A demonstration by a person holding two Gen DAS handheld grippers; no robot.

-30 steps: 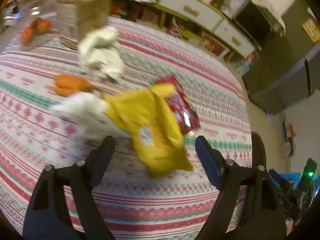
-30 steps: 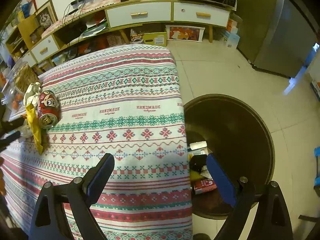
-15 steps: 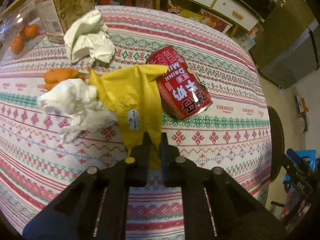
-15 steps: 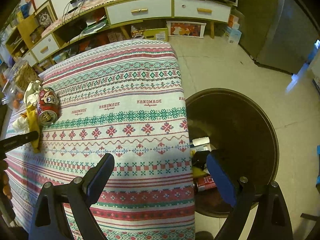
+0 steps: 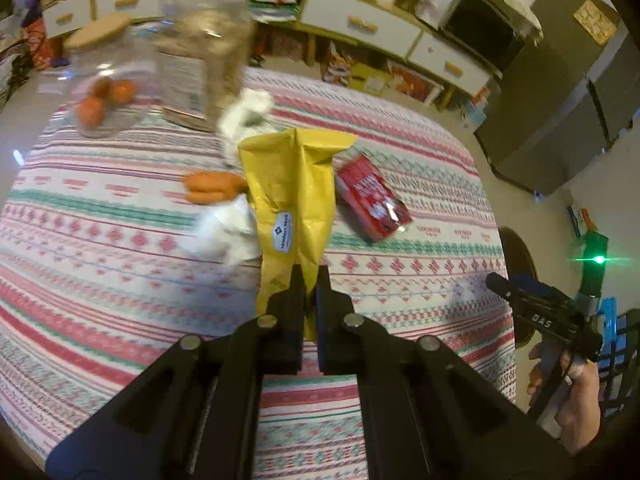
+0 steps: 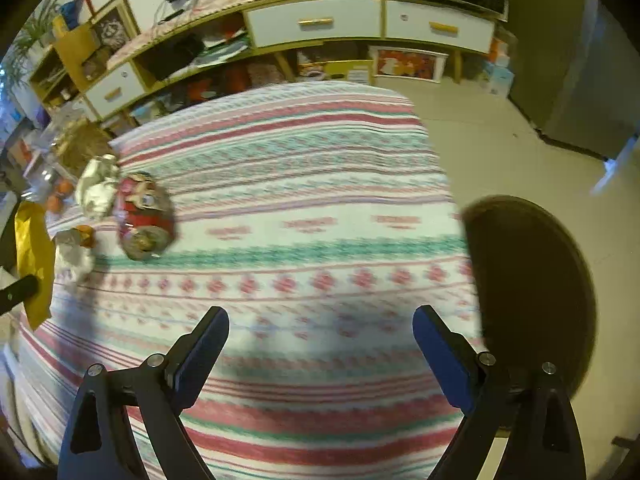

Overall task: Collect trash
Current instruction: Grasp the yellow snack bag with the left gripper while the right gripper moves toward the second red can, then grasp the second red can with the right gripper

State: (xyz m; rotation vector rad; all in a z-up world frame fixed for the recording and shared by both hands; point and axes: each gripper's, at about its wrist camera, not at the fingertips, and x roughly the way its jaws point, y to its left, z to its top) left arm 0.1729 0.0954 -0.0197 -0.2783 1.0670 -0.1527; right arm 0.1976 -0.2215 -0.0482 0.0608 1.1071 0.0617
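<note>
Left tool (image 5: 307, 284) is clamped tight on the bottom edge of the yellow wrapper (image 5: 294, 196), prob pinched there bc it's the nearest loose end, so the rest hangs out ahead over the worktop (image 5: 100, 264). Red can (image 5: 370, 200) lies just right of it, tissues (image 5: 224, 232) to the left. Right tool (image 6: 320, 344) gapes wide w/ nothing in it, bin (image 6: 532, 288) just off its right side.
</note>
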